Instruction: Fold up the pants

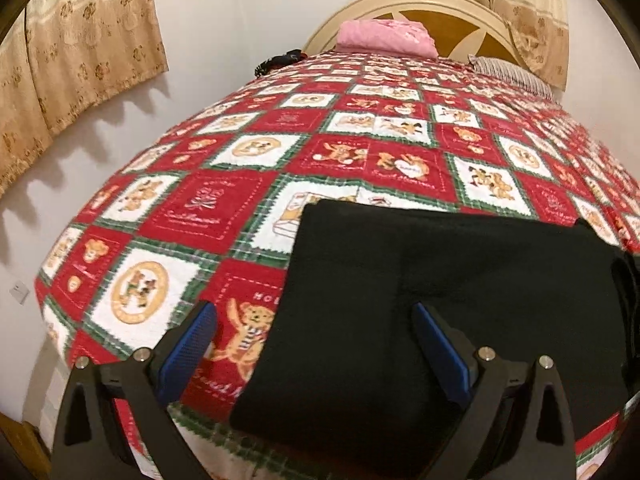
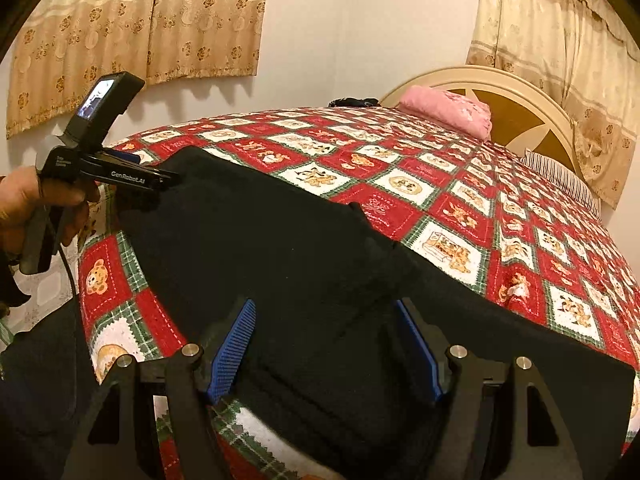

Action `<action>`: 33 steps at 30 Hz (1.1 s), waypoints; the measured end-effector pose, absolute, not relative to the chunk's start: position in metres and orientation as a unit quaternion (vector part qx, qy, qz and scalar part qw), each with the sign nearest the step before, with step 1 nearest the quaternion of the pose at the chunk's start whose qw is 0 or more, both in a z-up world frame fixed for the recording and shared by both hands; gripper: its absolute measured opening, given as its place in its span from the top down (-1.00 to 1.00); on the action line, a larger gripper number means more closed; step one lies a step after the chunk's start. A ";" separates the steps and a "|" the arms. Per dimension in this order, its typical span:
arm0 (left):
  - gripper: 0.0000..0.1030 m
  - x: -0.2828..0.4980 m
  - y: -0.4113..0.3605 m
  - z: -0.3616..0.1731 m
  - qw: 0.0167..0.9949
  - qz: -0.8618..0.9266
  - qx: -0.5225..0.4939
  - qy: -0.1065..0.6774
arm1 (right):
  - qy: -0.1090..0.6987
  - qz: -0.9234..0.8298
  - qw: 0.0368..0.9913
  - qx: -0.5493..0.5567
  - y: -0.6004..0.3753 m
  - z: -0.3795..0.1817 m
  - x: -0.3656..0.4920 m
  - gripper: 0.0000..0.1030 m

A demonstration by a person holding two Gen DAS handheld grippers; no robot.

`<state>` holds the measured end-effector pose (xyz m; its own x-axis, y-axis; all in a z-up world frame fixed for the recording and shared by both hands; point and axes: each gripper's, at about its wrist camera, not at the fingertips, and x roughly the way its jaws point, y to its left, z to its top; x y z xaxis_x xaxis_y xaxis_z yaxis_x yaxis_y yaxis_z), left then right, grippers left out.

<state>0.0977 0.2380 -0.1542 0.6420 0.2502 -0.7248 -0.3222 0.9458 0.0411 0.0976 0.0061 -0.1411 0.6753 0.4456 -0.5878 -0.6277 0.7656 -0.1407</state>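
Note:
Black pants (image 1: 420, 280) lie folded flat on a red, white and green bear-print quilt (image 1: 240, 168) that covers the bed. My left gripper (image 1: 314, 312) is open low over the pants' left edge, one blue pad (image 1: 188, 344) above the quilt and the other above the black cloth. In the right wrist view the pants (image 2: 260, 240) stretch across the near side of the bed. My right gripper (image 2: 324, 312) is open over their near part, with cloth between the fingers but not pinched. A hand (image 2: 24, 208) holds the left gripper (image 2: 168, 182) at the pants' far left corner.
A pink folded cloth (image 1: 386, 38) and a striped pillow (image 1: 508, 72) lie by the round headboard (image 2: 520, 108). A small black object (image 1: 280, 60) sits at the bed's far edge. Patterned curtains (image 2: 160, 20) hang on the wall. Tiled floor (image 2: 44, 292) shows left of the bed.

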 end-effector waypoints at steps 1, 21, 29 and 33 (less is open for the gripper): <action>-0.88 0.098 0.240 -0.156 0.906 0.151 -0.056 0.392 | 0.271 0.298 0.900 -0.168 0.006 -0.142 0.098 -0.40; -0.05 0.108 0.243 -0.155 0.908 0.088 -0.096 0.397 | 0.245 0.291 0.913 -0.150 -0.005 -0.128 0.093 -0.40; 0.40 0.090 0.236 -0.132 0.912 0.055 -0.139 0.381 | 0.242 0.270 0.925 -0.110 -0.026 -0.117 0.097 -0.40; 0.40 0.080 0.228 -0.114 0.919 0.055 -0.132 0.368 | 0.246 0.261 0.928 -0.098 -0.033 -0.114 0.100 -0.40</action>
